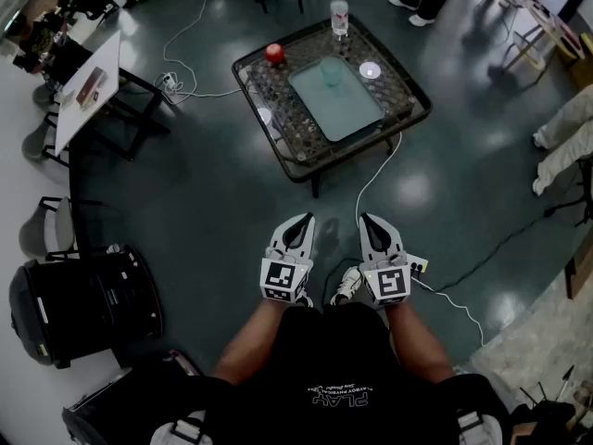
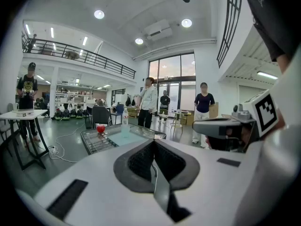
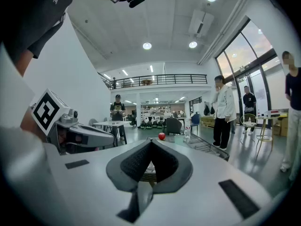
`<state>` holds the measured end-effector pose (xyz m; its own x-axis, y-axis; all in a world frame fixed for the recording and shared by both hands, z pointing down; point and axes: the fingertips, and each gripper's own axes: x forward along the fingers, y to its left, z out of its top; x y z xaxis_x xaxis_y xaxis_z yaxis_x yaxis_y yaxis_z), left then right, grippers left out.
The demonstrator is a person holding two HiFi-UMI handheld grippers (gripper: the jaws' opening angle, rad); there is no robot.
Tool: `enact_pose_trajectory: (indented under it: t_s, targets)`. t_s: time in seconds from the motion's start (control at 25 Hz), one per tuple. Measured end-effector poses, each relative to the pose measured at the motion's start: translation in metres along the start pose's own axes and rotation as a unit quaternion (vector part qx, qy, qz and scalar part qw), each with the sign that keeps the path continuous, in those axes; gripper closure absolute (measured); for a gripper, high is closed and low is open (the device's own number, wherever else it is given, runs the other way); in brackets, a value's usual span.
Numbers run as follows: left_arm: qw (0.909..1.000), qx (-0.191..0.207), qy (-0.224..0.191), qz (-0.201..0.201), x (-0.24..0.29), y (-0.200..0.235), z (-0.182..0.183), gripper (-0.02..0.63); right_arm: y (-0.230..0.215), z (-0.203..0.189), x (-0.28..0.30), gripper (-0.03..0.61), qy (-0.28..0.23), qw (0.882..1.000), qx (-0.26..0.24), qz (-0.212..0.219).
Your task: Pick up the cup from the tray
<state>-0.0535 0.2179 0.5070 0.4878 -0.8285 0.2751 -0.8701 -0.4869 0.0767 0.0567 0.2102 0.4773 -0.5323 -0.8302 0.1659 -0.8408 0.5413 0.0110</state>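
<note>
Cup [image 1: 331, 69], translucent and upright, at the far end of the pale tray [image 1: 345, 109] lying mid-worktop [image 1: 278, 100]; red ball [image 1: 274, 52] at the far-left corner, bottle [image 1: 339, 13] at the far edge. Left gripper [image 1: 306, 218] and right gripper [image 1: 366, 218], fingers together on nothing, side by side well short of the worktop's near edge.

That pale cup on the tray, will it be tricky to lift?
The cup looks see-through and thin, so probably light and squashable. It stands upright on a smooth tray, so a nudge might slide or tip it.
</note>
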Motion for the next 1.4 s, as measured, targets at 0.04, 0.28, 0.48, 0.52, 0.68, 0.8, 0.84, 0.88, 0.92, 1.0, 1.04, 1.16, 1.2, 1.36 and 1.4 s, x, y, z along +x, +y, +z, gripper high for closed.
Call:
enact_pose_trajectory:
  t_s: [0.04,0.28,0.48,0.52,0.68,0.8,0.84,0.88,0.92,1.0,1.04,1.16,1.2,1.36,1.4]
  targets:
    - [1.0,0.005,-0.002,-0.001,-0.005,0.007,0.006,0.606,0.008,-0.001,0.0,0.571,0.0,1.0,0.0,0.0]
    - [0.9995,0.024,-0.015,-0.016,-0.025,0.033,0.014,0.606,0.04,0.001,0.004,0.571,0.002,1.0,0.011,-0.015]
    - [0.9994,0.028,-0.014,-0.017,-0.042,0.041,0.012,0.606,0.056,0.008,-0.001,0.571,-0.013,1.0,0.011,-0.018]
    - [0.9994,0.028,-0.014,-0.017,-0.043,0.041,0.013,0.606,0.057,0.009,-0.002,0.571,-0.012,1.0,0.01,-0.019]
    - [0.9992,0.029,-0.022,-0.017,-0.052,0.04,0.016,0.606,0.063,0.009,-0.011,0.569,-0.011,1.0,0.004,-0.022]
    - [0.9992,0.029,-0.022,-0.015,-0.055,0.037,0.014,0.606,0.063,0.011,-0.018,0.569,-0.019,0.999,0.004,-0.028]
    - [0.9993,0.028,-0.021,-0.014,-0.056,0.035,0.014,0.606,0.062,0.011,-0.02,0.57,-0.021,0.999,0.004,-0.028]
    - [0.9993,0.028,-0.02,-0.013,-0.056,0.032,0.014,0.606,0.061,0.012,-0.022,0.569,-0.023,0.999,0.001,-0.028]
    - [0.9993,0.028,-0.02,-0.011,-0.056,0.03,0.016,0.606,0.059,0.014,-0.024,0.57,-0.023,0.999,-0.001,-0.028]
    - [0.9993,0.028,-0.022,-0.008,-0.053,0.024,0.019,0.606,0.053,0.021,-0.026,0.571,-0.023,0.999,-0.005,-0.028]
    - [0.9994,0.028,-0.021,-0.006,-0.051,0.02,0.019,0.606,0.049,0.023,-0.027,0.569,-0.024,0.999,-0.005,-0.028]
    - [0.9994,0.03,-0.017,-0.008,-0.045,0.007,0.02,0.606,0.039,0.022,-0.032,0.569,-0.032,0.999,-0.002,-0.022]
    - [0.9993,0.031,-0.017,-0.008,-0.043,0.005,0.02,0.606,0.036,0.023,-0.033,0.569,-0.033,0.999,-0.003,-0.021]
    - [0.9993,0.03,-0.023,0.005,-0.039,-0.003,0.023,0.606,0.027,0.019,-0.039,0.571,-0.034,0.999,-0.008,-0.009]
    - [0.9994,0.029,-0.019,0.009,-0.038,-0.005,0.023,0.606,0.024,0.02,-0.04,0.569,-0.035,0.999,-0.01,-0.007]
